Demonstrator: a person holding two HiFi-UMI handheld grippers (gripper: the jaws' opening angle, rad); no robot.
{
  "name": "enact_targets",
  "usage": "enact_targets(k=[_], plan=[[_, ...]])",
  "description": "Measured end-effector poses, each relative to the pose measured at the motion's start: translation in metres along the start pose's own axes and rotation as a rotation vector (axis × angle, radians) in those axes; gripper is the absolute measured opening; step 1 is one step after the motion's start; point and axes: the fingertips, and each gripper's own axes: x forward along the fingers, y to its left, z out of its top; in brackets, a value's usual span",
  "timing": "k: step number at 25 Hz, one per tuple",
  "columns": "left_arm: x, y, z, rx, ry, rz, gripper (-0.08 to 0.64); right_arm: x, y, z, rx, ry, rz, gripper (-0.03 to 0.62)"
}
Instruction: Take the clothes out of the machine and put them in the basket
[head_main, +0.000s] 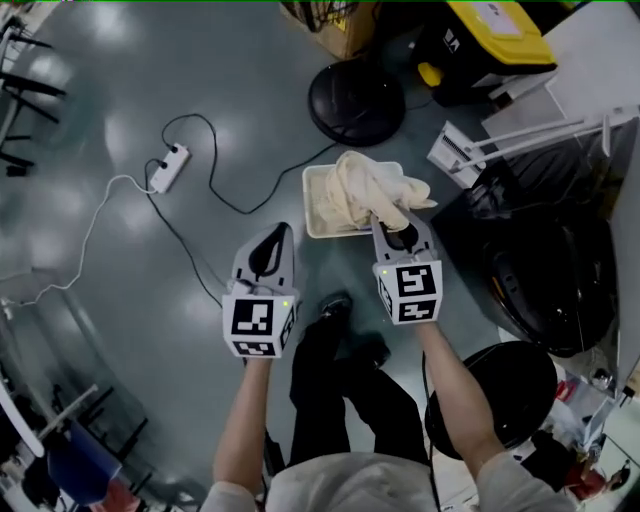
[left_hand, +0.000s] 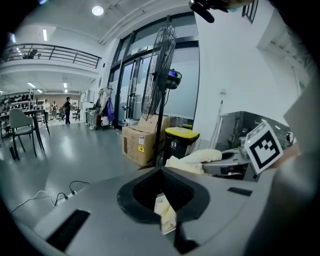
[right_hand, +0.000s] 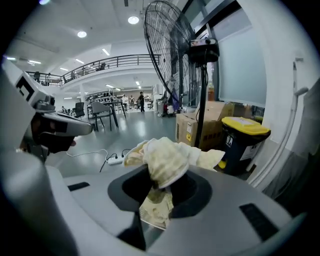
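- The right tool (head_main: 393, 226) is clamped on a cream cloth (head_main: 362, 185). In the right gripper view the fabric bunches up out of the closed jaws and spills away toward 12 o'clock.
- The cloth hangs over a pale rectangular basket (head_main: 309, 205). The basket stands on the grey floor (head_main: 120, 260) at 12 o'clock from the person's shoe (head_main: 335, 305).
- Most of the fabric lies heaped in the basket and over its far rim. One end is raised in the right tool at the basket's 4 o'clock corner.
- The left tool (head_main: 284, 232) carries nothing, and its jaws meet at the tips. It hangs at 9 o'clock from the right tool, near the basket's 7 o'clock corner but not touching it.
- A white power strip (head_main: 170, 167) with its trailing cable lies on the floor at 10 o'clock from the basket, well apart from it.
- The black round fan base (head_main: 355, 100) sits just beyond the basket at 12 o'clock.
- A yellow-lidded bin (head_main: 495, 35) stands at 1 o'clock, with a cardboard box (head_main: 335, 25) beside it at 12 o'clock.
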Motion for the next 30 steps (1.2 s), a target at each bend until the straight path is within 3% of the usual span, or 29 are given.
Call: enact_targets(k=[15, 25, 30], plan=[[0.057, 0.018, -0.183, -0.050, 0.076, -0.007, 0.018, 0.160, 0.013, -0.207, 0.005, 0.165, 0.039, 0.106], [0.078, 0.043, -0.219, -0.035, 0.077, 0.009, 0.018, 0.234, 0.022, -0.318, 0.010, 0.359, 0.064, 0.115], [0.084, 0.046, -0.221, -0.033, 0.076, 0.006, 0.018, 0.250, 0.019, -0.345, 0.001, 0.424, 0.063, 0.122]])
